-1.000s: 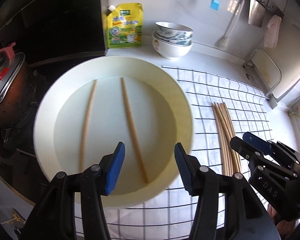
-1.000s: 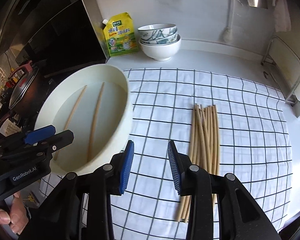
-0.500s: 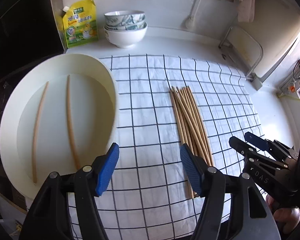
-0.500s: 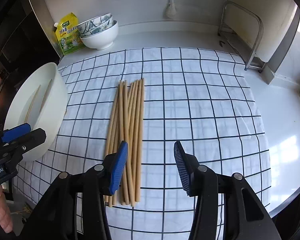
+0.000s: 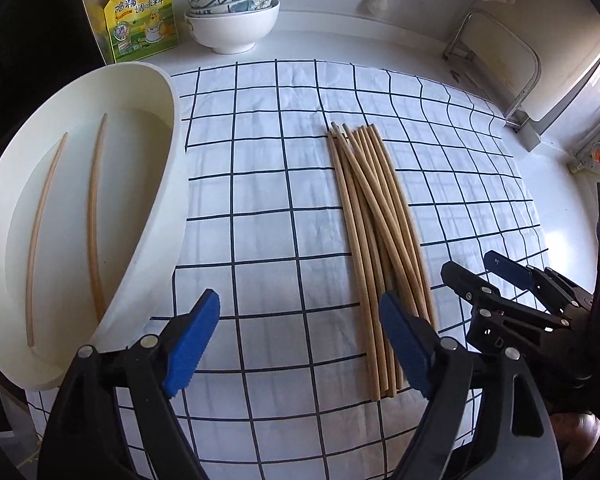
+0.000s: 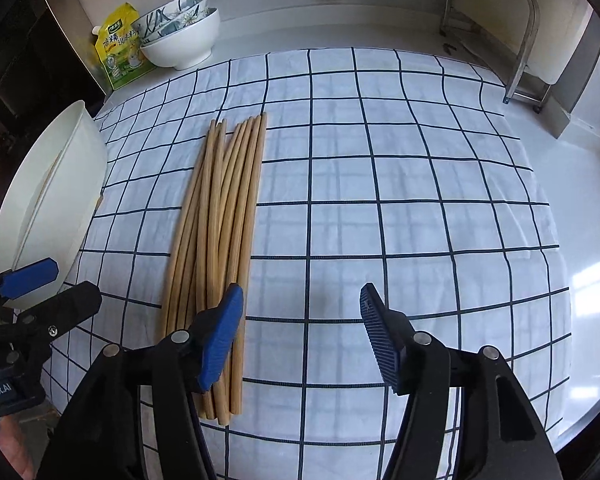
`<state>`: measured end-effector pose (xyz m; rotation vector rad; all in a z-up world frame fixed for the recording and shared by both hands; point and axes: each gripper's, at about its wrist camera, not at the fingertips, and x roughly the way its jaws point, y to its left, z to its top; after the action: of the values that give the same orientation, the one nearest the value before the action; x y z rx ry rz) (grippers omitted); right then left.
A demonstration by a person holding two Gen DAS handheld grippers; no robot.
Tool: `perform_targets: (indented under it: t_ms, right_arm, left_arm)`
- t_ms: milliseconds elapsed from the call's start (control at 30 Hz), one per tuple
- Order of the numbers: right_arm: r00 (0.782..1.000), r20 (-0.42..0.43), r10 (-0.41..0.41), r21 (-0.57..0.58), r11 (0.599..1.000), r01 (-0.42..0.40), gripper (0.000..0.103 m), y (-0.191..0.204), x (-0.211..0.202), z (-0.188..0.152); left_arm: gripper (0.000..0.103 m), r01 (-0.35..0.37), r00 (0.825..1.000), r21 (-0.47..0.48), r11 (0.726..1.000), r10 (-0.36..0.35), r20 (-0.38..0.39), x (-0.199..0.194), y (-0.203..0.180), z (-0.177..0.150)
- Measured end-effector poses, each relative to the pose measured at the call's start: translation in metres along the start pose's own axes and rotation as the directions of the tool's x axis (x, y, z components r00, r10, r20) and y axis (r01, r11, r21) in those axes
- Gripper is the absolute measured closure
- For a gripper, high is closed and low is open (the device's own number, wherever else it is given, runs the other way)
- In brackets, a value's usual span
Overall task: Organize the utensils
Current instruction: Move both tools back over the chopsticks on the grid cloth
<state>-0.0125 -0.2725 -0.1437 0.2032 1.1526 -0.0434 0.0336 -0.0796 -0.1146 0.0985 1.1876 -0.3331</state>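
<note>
A bundle of several wooden chopsticks (image 5: 374, 216) (image 6: 220, 216) lies on the checked cloth (image 5: 268, 184) (image 6: 380, 168). Two more chopsticks (image 5: 94, 216) rest in the white round basin (image 5: 168, 184) (image 6: 80, 168) at the cloth's left edge. My left gripper (image 5: 300, 336) hovers over bare cloth between basin and bundle, its jaws opening with nothing between them; its right pad sits just over the bundle's near end. My right gripper (image 6: 302, 334) hangs just right of the bundle's near end, jaws also opening and empty, its left pad above the outermost sticks.
A yellow seasoning pouch (image 5: 142, 20) (image 6: 120, 48) and stacked bowls (image 5: 232, 12) (image 6: 180, 32) stand at the back left by the wall. A metal rack (image 5: 496, 52) (image 6: 496, 28) stands at the back right. A dark stove area lies left of the basin.
Both grippers have swung right from over the basin to the cloth beside the chopstick bundle and dropped lower. Both pairs of jaws have spread wider.
</note>
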Motion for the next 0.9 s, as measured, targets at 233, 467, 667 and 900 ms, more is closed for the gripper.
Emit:
perform_targets:
  t_ms: [233,467,667,900]
  right_arm:
    - [1.000,0.004,0.001,-0.016,1.000,-0.001,0.043,0.004,0.013,0.003]
    - [1.000,0.004,-0.007,-0.042,0.999,0.007,0.042,0.008,0.017,0.003]
    - [1.000,0.007,-0.021,-0.065,0.998,0.022,0.042,0.008,0.017,0.002]
    - [0.999,0.017,-0.034,-0.036,0.999,0.034,0.042,-0.009,0.014,0.002]
  left_arm:
    - [0.021,-0.028,0.999,-0.051,0.998,0.029,0.013,0.004,0.010,-0.002]
    - [0.021,-0.031,0.999,-0.055,0.998,0.032,0.014,0.005,0.008,-0.003]
    - [0.021,-0.031,0.999,-0.051,0.998,0.031,0.007,0.008,0.005,-0.002]
    - [0.018,-0.031,0.999,-0.045,0.999,0.031,0.008,0.017,-0.006,0.001]
